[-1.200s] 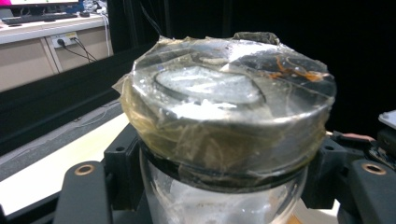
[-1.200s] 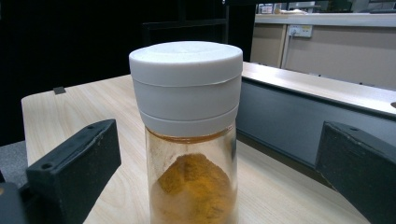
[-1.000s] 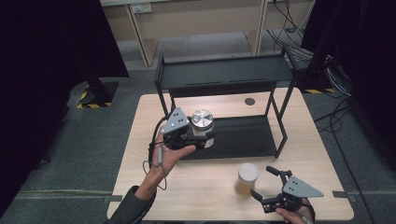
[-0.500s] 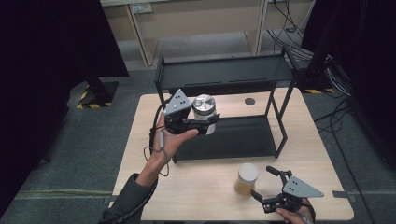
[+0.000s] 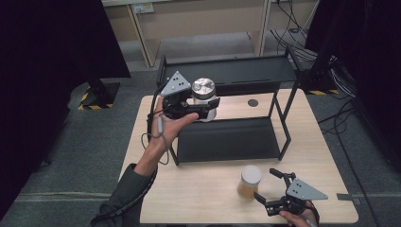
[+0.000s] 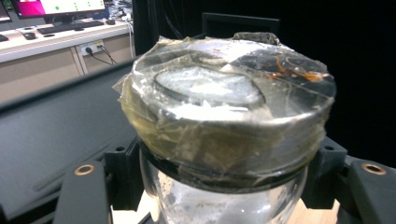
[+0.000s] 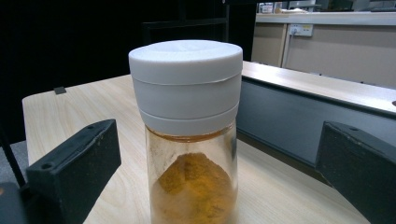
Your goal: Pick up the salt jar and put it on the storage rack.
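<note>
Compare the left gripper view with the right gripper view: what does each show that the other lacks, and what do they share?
Left gripper view alone: a tape-wrapped metal-lidded glass jar of white powder, clamped between the left gripper fingers.

Right gripper view alone: a white-capped jar of orange-brown powder standing on the wooden table, between the open fingers of the right gripper, untouched.

Shared: the black shelf rack and beige cabinets behind.

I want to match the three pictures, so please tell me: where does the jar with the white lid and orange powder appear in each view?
High view: the white-lidded jar stands on the table's near part, lower right of centre, just left of the right claw.
Left gripper view: it is not in this picture.
Right gripper view: the jar stands at the centre, between the open jaws.
Shared landmark: the black rack on the table.
</note>
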### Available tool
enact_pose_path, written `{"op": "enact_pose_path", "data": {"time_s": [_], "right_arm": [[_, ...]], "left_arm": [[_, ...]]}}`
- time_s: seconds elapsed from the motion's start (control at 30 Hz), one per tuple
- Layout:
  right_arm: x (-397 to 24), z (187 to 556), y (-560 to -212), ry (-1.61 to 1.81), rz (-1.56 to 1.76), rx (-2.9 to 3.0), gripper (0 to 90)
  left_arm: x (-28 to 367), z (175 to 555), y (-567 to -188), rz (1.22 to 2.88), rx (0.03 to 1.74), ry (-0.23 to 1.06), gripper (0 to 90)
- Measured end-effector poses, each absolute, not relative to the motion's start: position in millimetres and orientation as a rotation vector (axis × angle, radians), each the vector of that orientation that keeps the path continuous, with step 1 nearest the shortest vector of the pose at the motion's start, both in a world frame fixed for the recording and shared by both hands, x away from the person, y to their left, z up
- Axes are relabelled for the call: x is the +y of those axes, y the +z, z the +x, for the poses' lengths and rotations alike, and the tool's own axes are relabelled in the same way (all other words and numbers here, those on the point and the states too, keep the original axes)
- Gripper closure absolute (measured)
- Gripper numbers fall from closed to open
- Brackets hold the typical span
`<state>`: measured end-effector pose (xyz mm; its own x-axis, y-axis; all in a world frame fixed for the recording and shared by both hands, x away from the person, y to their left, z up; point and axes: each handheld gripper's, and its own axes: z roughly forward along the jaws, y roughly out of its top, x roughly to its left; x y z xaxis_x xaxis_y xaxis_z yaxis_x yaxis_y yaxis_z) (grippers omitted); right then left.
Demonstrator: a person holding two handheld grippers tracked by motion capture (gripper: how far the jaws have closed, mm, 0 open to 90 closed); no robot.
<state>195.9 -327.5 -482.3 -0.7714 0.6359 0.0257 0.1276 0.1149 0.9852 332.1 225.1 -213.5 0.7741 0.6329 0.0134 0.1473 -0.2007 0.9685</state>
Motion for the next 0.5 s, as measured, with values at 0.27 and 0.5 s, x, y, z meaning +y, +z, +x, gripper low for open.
{"op": "enact_pose_path", "data": {"time_s": [0.27,0.5], "right_arm": [[-327.4,196.1,-482.7,1.699,0.741,1.996,0.3],[-328.0,196.6,-483.1,1.704,0.745,1.995,0.3]], "left_arm": [[222.0,337.7,-197.4,1.752,0.626,0.501,31.0],[219.0,341.4,-185.6,1.749,0.640,0.510,30.9]]}}
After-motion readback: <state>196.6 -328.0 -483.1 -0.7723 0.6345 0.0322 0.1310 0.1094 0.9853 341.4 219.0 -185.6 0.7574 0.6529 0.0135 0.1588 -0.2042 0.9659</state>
